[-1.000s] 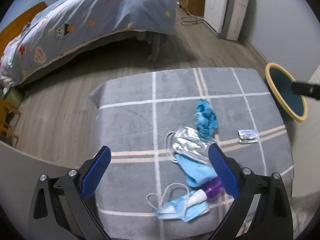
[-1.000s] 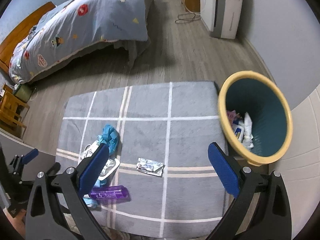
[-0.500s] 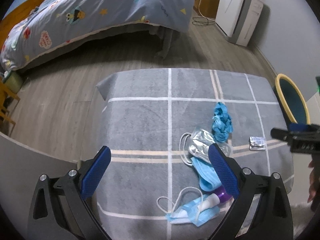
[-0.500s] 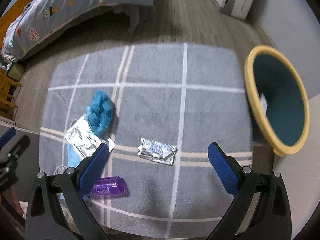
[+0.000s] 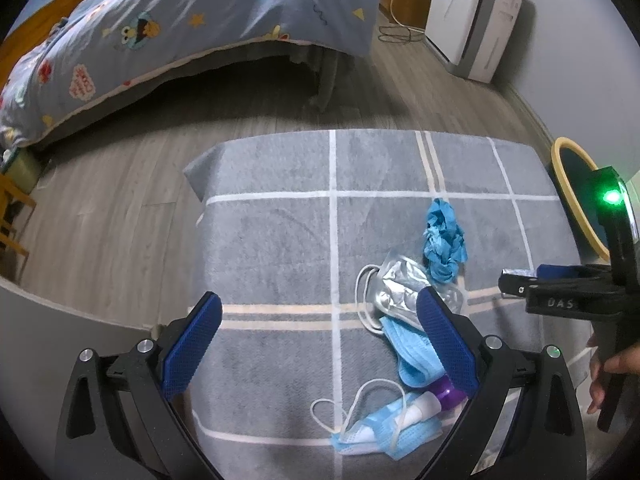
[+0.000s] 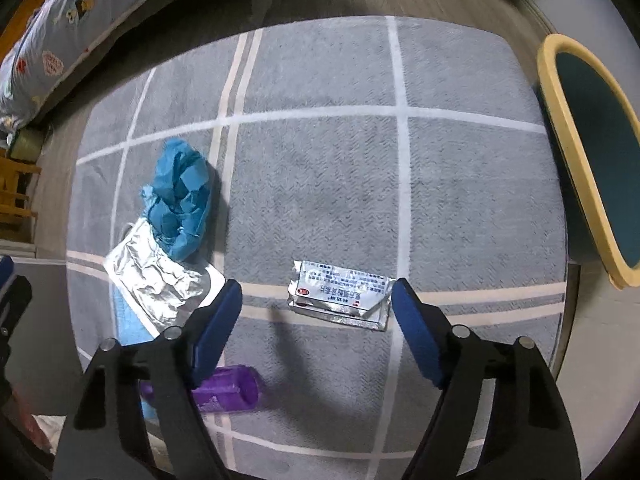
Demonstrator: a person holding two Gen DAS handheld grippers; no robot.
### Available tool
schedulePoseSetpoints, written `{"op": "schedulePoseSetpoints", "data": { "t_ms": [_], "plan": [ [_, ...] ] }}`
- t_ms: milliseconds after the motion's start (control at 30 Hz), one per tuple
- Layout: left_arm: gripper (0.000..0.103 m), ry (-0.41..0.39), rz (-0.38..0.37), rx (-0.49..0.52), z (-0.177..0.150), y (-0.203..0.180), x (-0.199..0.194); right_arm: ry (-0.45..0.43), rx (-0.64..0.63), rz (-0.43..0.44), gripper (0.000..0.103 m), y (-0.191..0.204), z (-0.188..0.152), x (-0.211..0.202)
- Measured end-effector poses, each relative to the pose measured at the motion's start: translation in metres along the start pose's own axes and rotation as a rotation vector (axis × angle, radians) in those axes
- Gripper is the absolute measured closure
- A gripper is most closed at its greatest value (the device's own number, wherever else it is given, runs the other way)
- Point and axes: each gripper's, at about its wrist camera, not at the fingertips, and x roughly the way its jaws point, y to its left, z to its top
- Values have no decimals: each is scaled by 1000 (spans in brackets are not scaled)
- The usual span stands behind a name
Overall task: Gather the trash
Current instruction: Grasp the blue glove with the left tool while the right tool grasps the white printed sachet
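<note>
The step in hand is the approach to one piece of trash: the right gripper [image 6: 316, 308] points steeply down over the silver foil sachet [image 6: 340, 294], which lies flat on the grey rug [image 6: 460, 200] toward its near edge, on the pale double stripe. The jaws have just been closing and now stand partly open, one blue pad either side of the sachet; whether the right pad touches its end cannot be told, and nothing is gripped. The yellow-rimmed bin [image 6: 576, 152] stands just off the rug's right edge. The left gripper [image 5: 320, 344] hangs with its jaws wide and empty above the cluster near the rug's near edge: crumpled foil wrapper [image 5: 396, 284], blue crumpled tissue [image 5: 442, 240], blue face masks [image 5: 408, 350] and purple bottle [image 5: 448, 390]. Judged from this, the next move calls for lowering the right pads to the pile, closing across the thin sachet, then lifting and carrying it to the bin. A flat packet may slip; pinching one raised edge appears safest.
</note>
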Motion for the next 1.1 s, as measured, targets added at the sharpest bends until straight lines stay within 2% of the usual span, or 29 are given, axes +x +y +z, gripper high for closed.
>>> {"op": "schedulePoseSetpoints", "data": {
  "t_ms": [100, 167, 233, 400, 433, 467, 667, 733, 833, 900, 933, 967, 1100],
  "plan": [
    [6, 12, -2, 1, 0, -1, 3, -1, -36, -47, 34, 5, 0, 5],
    [6, 21, -5, 7, 0, -2, 6, 9, -47, -57, 47, 5, 0, 8],
    [6, 30, -7, 15, 0, -3, 9, 6, -54, -60, 47, 5, -2, 8],
    [6, 41, 2, 41, 0, -9, 16, -8, -24, -29, 61, -2, -4, 1],
    [6, 45, 7, 48, 1, -11, 19, -8, -14, -19, 69, -5, -3, 0],
    [6, 49, 11, 54, 2, -13, 22, -8, -5, -11, 72, -9, -3, -1],
    [6, 52, 0, 77, 6, -27, 26, -43, 13, -13, 85, -28, 1, -10],
    [6, 45, -2, 86, 9, -31, 26, -52, 17, -23, 85, -33, 3, -12],
    [6, 50, -25, 70, 10, -32, 27, -33, 27, 29, 82, -34, 2, -9],
    [6, 52, -34, 68, 11, -34, 27, -15, -6, -16, 59, -30, -1, -5],
    [6, 52, -31, 74, 10, -35, 28, -4, -7, -38, 40, -30, -1, -3],
    [6, 54, -27, 77, 10, -35, 28, 8, -4, -38, 36, -30, -3, -1],
    [6, 63, -27, 65, 10, -33, 30, 35, -42, -38, 36, -25, -4, 10]
  ]
}}
